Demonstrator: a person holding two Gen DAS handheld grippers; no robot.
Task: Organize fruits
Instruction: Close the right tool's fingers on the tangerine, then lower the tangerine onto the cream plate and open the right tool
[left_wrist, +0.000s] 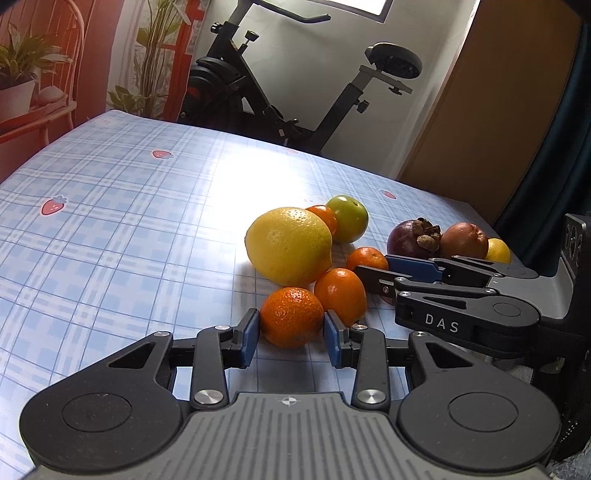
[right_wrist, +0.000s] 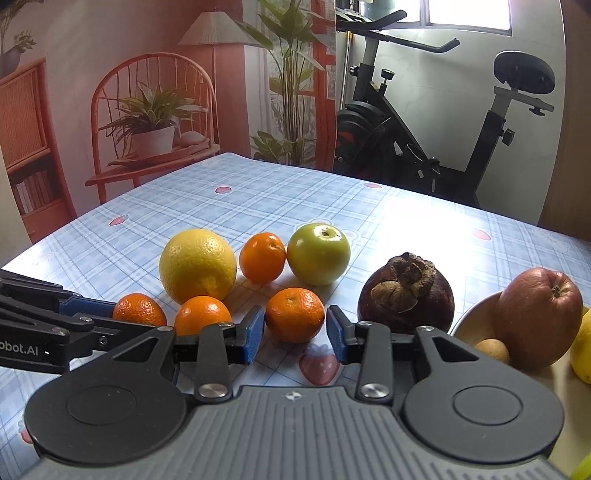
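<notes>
My left gripper (left_wrist: 291, 332) has its blue pads touching both sides of a small mandarin (left_wrist: 291, 317) on the table; that fruit also shows in the right wrist view (right_wrist: 138, 309). My right gripper (right_wrist: 295, 334) is open, its pads on either side of another mandarin (right_wrist: 294, 314) with small gaps. Around them lie a large yellow citrus (right_wrist: 197, 264), two more mandarins (right_wrist: 201, 314) (right_wrist: 262, 256), a green apple (right_wrist: 318, 253) and a dark mangosteen (right_wrist: 406, 291).
A pale bowl (right_wrist: 476, 314) at the right holds a red apple (right_wrist: 539, 317), a small brown fruit (right_wrist: 493, 349) and a yellow fruit (right_wrist: 583, 347). The checked tablecloth (left_wrist: 110, 221) stretches left and back. An exercise bike (right_wrist: 424, 122) stands behind the table.
</notes>
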